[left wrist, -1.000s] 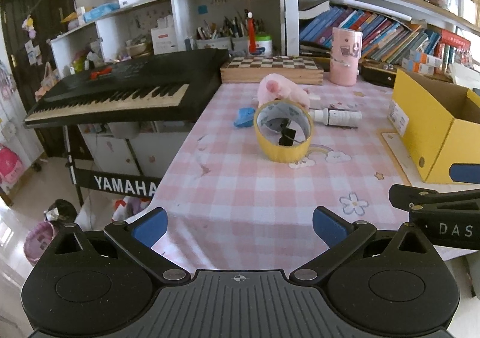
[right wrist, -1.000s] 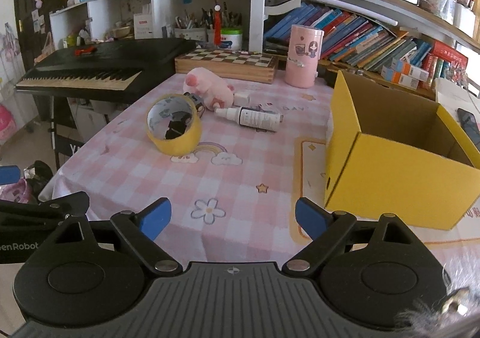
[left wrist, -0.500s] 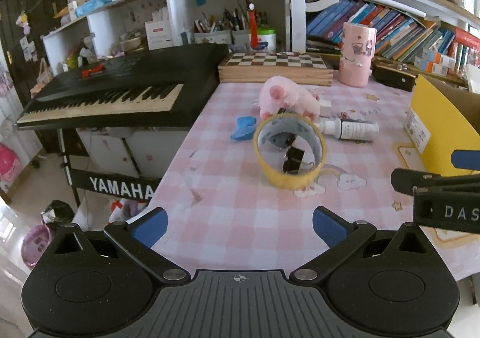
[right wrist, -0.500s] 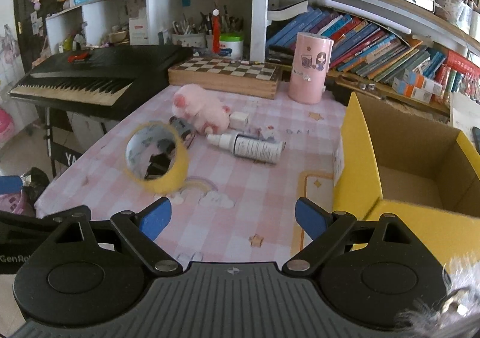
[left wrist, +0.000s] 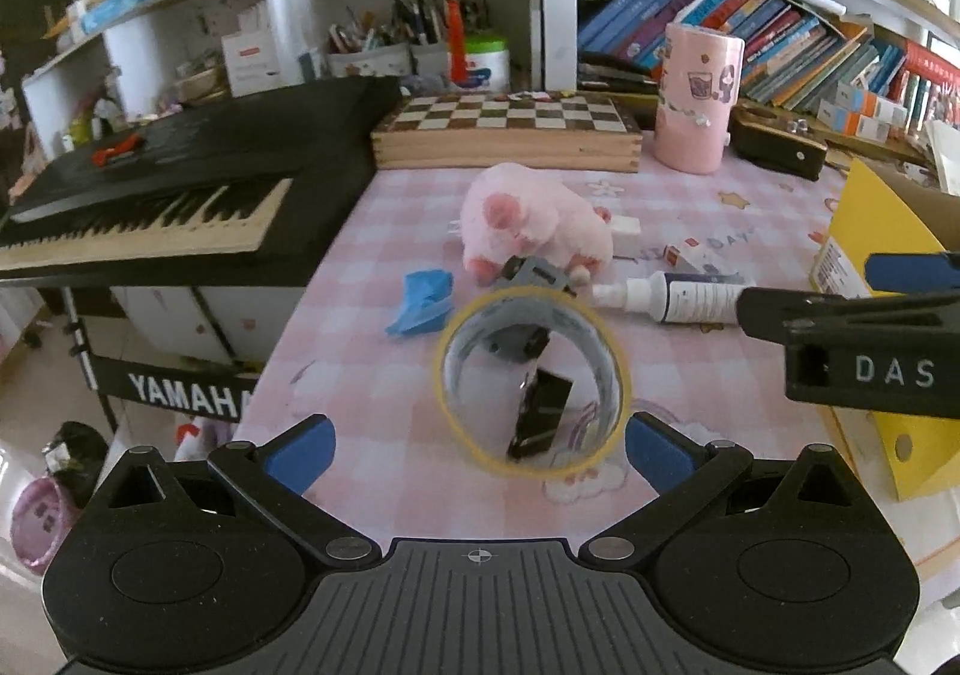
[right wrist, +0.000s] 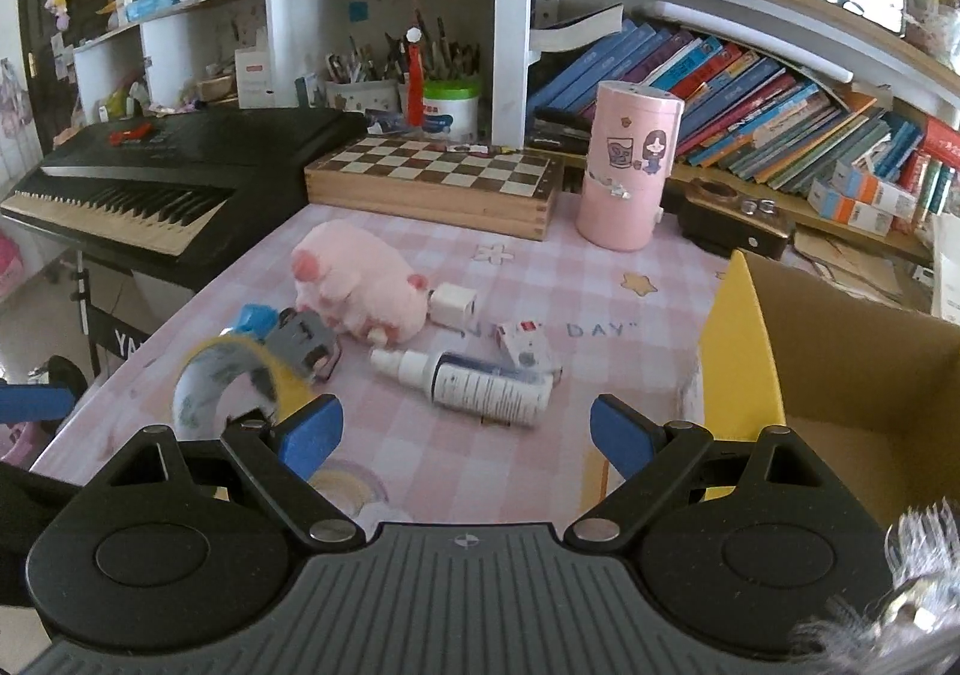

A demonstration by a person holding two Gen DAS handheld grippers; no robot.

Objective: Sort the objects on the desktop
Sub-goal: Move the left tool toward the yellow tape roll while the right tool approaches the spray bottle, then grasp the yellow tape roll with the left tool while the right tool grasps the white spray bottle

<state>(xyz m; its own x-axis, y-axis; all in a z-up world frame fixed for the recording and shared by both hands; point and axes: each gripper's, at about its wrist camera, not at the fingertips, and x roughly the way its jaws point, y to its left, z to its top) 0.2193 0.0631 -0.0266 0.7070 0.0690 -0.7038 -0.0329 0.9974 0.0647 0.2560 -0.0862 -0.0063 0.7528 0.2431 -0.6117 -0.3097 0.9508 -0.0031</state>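
Note:
A yellow tape roll (left wrist: pixel 533 382) stands on edge on the pink checked cloth, just ahead of my open left gripper (left wrist: pixel 479 444); it also shows in the right wrist view (right wrist: pixel 240 381). Behind it lie a pink plush pig (left wrist: pixel 534 222), a blue crumpled piece (left wrist: pixel 423 300), a grey object (left wrist: pixel 537 276) and a white spray bottle (left wrist: pixel 672 298). My right gripper (right wrist: pixel 465 429) is open and empty, just short of the spray bottle (right wrist: pixel 480 384). An open yellow cardboard box (right wrist: pixel 840 375) stands to the right.
A wooden chessboard box (right wrist: pixel 435 183), a pink cylinder (right wrist: pixel 627 168) and a small white cube (right wrist: pixel 450 303) sit farther back. A black Yamaha keyboard (left wrist: pixel 150 195) borders the table's left. Shelves with books and pen cups rise behind.
Both grippers have moved forward over the table toward the objects. The tape roll and spray bottle appear larger and closer. Both grippers stay open.

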